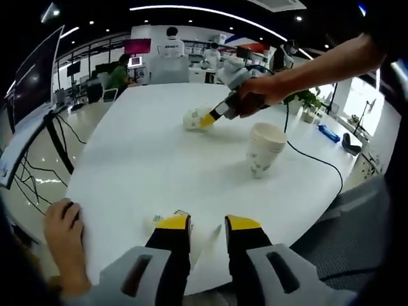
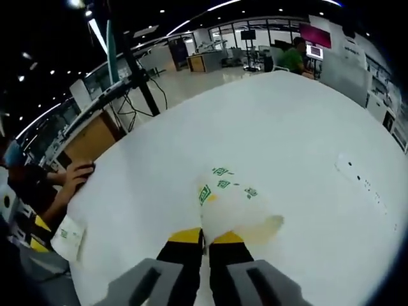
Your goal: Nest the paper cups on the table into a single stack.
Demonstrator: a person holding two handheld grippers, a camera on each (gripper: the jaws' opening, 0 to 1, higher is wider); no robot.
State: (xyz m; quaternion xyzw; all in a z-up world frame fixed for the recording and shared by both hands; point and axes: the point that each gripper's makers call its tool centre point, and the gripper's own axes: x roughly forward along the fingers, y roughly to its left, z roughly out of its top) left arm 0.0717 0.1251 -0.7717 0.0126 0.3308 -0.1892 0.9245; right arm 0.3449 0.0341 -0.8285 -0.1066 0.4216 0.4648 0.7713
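In the left gripper view, the left gripper [image 1: 207, 223] sits low at the near rim of the white table [image 1: 146, 166], its yellow-tipped jaws apart with nothing between them. A small cup [image 1: 157, 220] with green print lies just left of the left jaw tip, close to the edge. A person's hand [image 1: 62, 226] rests on the rim at the near left. Open tabletop extends forward from the jaws. Further on, to the right, an upright stack of paper cups [image 1: 263, 148] stands on its own, with bare surface on all sides. Beyond it, near the table centre, the right gripper [image 1: 210, 118] is held by a hand [image 1: 258, 99] and meets a lying cup [image 1: 193, 119].

In the right gripper view, the right jaws are drawn nearly together on the rim of that lying cup [image 2: 233, 201], which rests on its side with its base pointing away. Wide clear surface lies ahead and right.

Past the far edge: desks, monitors, seated people, ceiling lights, and a black cable [image 1: 315, 159] running off the right side
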